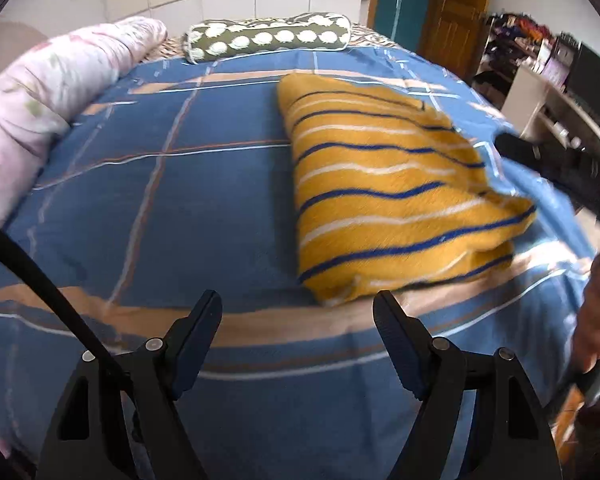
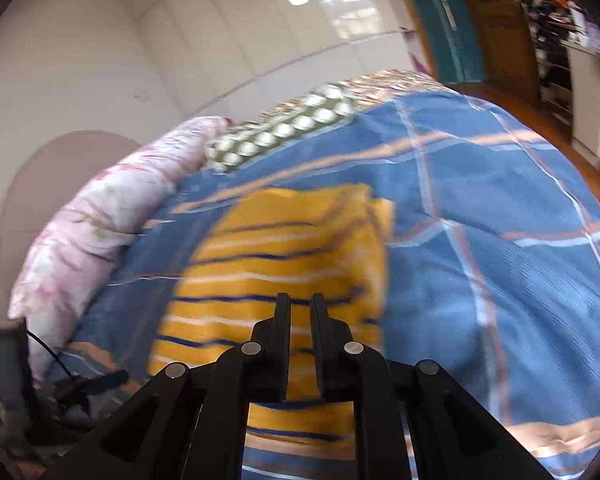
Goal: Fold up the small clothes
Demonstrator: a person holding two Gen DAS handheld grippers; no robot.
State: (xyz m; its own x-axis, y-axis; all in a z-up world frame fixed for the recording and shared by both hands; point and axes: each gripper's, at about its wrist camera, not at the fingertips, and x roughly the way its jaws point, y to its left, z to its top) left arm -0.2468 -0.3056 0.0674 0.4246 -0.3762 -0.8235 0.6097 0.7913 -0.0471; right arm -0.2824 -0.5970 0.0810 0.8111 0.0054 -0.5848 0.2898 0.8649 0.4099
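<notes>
Yellow striped garment (image 1: 392, 188) folded into a thick bundle on the bed (image 1: 160, 208), lying ahead and to the right of the left hand-held gripper (image 1: 298, 320). Long axis running away from that gripper toward the spotted bolster (image 1: 268, 38) at the head of the bed, stripes crossing it from side to side. Near end of the bundle just beyond the right-hand finger, apart from it, no contact visible. Left hand-held gripper spread wide and empty, only the blue checked sheet showing between its fingers.

Right hand-held gripper (image 2: 300, 304) over the near part of the same garment (image 2: 284, 248), fingers drawn in to a narrow slot. Nothing clearly pinched there; with the motion blur, probably hovering above the cloth rather than gripping it, though contact under the tips cannot be ruled out. From this view the bundle stretching straight ahead along the fingers, layered edge on its right side.

Judged nearer: the right one, squarely above the cloth, while the left sits off the bundle's near left corner. Folding looking far along already, so likely a last tuck or a shift of the bundle left. Any next reach from the left calling for a move rightward and forward. Pink floral quilt (image 1: 48, 96) rolled along the left edge, well apart from the garment.
</notes>
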